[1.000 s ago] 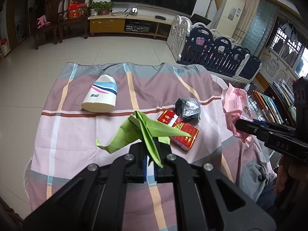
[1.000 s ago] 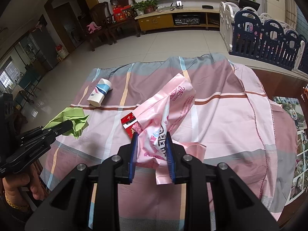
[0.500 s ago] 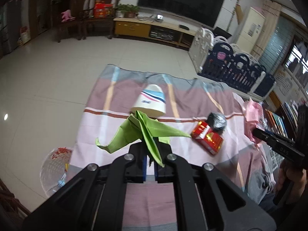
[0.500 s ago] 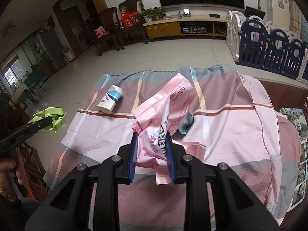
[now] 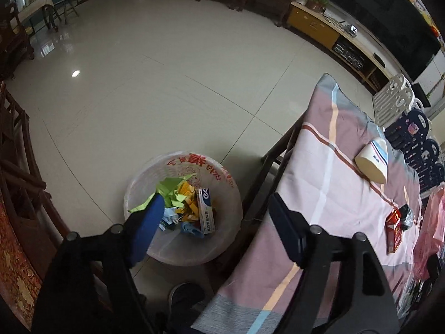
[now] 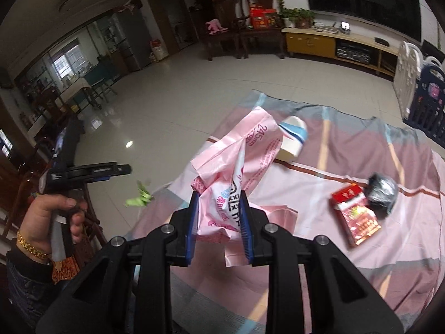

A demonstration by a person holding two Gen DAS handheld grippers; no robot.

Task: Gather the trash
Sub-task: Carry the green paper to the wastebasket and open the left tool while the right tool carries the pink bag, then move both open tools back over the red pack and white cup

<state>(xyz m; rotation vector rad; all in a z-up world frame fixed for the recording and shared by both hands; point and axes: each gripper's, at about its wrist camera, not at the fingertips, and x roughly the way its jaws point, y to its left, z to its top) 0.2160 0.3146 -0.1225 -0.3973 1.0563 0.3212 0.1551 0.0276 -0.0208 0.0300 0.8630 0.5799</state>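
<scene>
My left gripper (image 5: 217, 222) hangs over a translucent bin (image 5: 233, 194) on the floor, beside the table. Its jaws are opening, with nothing between them. The green folded paper (image 5: 169, 188) has left the pads and drops toward the bin; in the right wrist view this green paper (image 6: 139, 198) is a blur below the left gripper (image 6: 126, 169). My right gripper (image 6: 219, 214) is shut on a pink plastic bag (image 6: 239, 161) above the table. A paper cup (image 6: 292, 139), a red cigarette pack (image 6: 356, 214) and a black crumpled wad (image 6: 381, 192) lie on the cloth.
The bin holds several scraps and a small white box (image 5: 205, 211). A checked cloth (image 5: 319, 194) covers the table. Dark wooden furniture (image 5: 16, 167) stands left of the bin, and a shoe (image 5: 186, 297) is near it. A person's hand (image 6: 52, 211) holds the left gripper.
The left gripper swung left from over the table to above the bin and opened, letting the green paper go. The right gripper also swung left, still shut on the pink bag.
</scene>
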